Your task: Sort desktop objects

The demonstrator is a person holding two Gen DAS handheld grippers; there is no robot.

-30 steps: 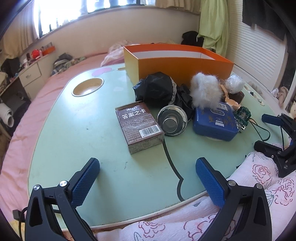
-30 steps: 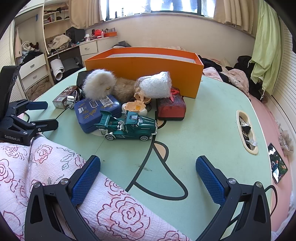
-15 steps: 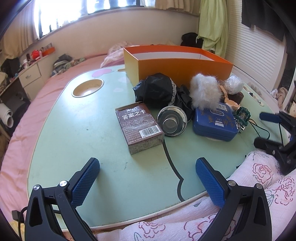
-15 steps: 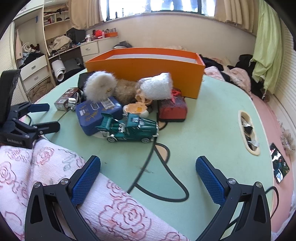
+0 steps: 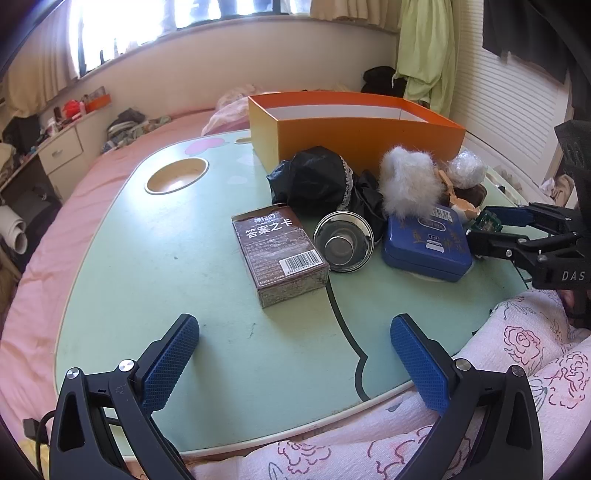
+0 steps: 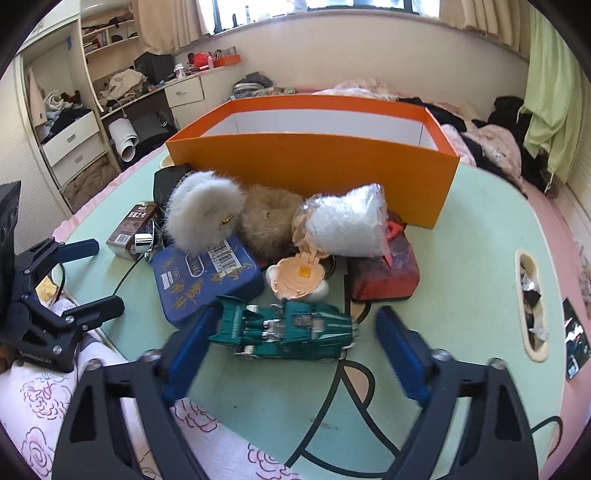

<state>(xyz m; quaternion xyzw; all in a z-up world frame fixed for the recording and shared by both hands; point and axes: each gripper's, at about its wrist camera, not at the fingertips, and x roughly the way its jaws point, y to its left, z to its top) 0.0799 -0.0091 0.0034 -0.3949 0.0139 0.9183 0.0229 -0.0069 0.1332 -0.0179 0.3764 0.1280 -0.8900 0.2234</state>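
Right wrist view: the right gripper [image 6: 291, 354] hangs spread wide just short of the green toy car [image 6: 284, 326], whose long axis lies crosswise between the fingers. The left gripper [image 5: 291, 354], also wide apart, is farther off, nearer the brown card box [image 5: 280, 251].

A bedroom in someone's home.

A pale green tabletop [image 5: 155, 266] sits on a bed with a pink sheet [image 5: 48, 266]. Far off is a big window [image 5: 147, 22] with curtains [image 6: 162, 22]. On the left are white drawers [image 6: 70, 142] and shelves [image 6: 107, 33] full of stuff. Clothes [image 6: 491, 144] lie in heaps on the right.
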